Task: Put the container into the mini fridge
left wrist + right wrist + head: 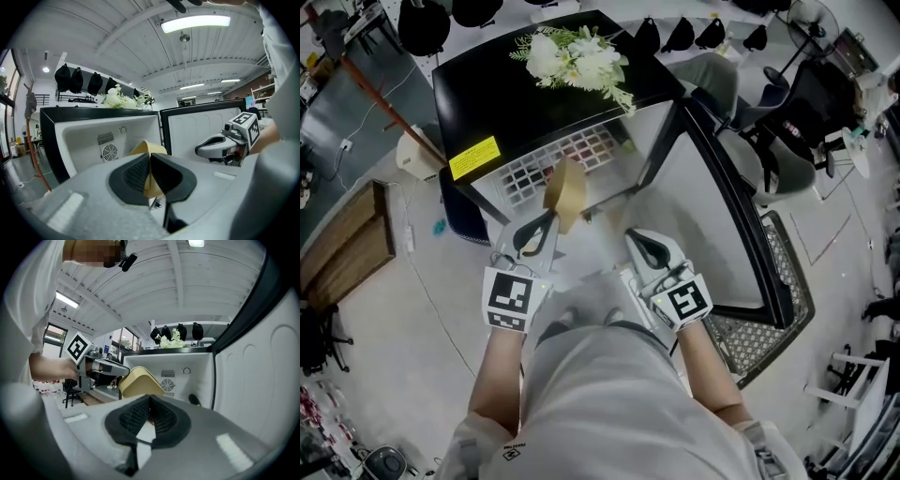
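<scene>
Open mini fridge (487,84) ahead: our left gripper (547,217) pinches the container (565,192), right gripper (636,239) fingers pressed together; we should enter level.

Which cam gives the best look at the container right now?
Right gripper view: the container shows largest and mostly unblocked, held by the left gripper before the open fridge. Head view shows it small, from above. Left gripper view shows only its top edge and a sliver between the clamping jaws.

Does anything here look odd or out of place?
Nothing spilled or broken. The tan container hangs tilted, pinched by its edge in the left tongs, before the open mini fridge. Flowers sit atop it.
</scene>
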Demonstrator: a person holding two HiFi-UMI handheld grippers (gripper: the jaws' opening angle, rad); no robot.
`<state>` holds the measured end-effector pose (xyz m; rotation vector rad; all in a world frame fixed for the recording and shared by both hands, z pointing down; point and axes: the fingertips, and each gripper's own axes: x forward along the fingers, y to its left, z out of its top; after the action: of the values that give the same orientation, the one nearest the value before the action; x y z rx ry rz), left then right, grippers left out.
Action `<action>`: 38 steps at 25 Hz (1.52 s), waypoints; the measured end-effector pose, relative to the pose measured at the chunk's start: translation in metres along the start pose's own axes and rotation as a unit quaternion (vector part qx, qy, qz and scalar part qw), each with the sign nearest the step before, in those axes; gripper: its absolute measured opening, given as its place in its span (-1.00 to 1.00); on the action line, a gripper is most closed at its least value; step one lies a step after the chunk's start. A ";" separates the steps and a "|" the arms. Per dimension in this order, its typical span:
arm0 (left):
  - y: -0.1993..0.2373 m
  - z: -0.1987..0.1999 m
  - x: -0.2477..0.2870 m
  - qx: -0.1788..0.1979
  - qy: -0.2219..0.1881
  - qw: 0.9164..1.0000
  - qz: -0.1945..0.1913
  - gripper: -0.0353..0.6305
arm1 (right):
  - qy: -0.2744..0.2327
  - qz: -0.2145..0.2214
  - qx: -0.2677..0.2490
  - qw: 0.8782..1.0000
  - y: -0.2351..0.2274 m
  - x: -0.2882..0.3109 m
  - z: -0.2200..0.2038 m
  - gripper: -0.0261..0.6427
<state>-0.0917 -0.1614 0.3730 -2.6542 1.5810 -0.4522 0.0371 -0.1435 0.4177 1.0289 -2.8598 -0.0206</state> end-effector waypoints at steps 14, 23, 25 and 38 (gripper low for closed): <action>0.034 -0.007 0.018 0.032 0.031 0.998 0.048 -0.83 | 0.005 0.008 -0.005 1.000 -0.008 0.008 -0.003 -0.91; 0.030 -0.024 0.044 0.032 0.051 0.998 0.032 -0.83 | 0.014 -0.004 -0.001 1.000 -0.016 0.005 -0.010 -0.91; 0.027 -0.022 0.050 0.030 0.044 0.998 0.025 -0.83 | 0.014 -0.007 0.003 1.000 -0.017 0.005 -0.012 -0.91; -0.023 -0.030 0.098 0.082 0.062 0.994 -0.028 -0.82 | 0.032 -0.033 0.002 0.999 -0.021 -0.013 -0.021 -0.91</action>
<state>-0.0363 -0.2312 0.4285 -2.5978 1.4318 -0.7293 0.0628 -0.1506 0.4366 1.1040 -2.7684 0.0131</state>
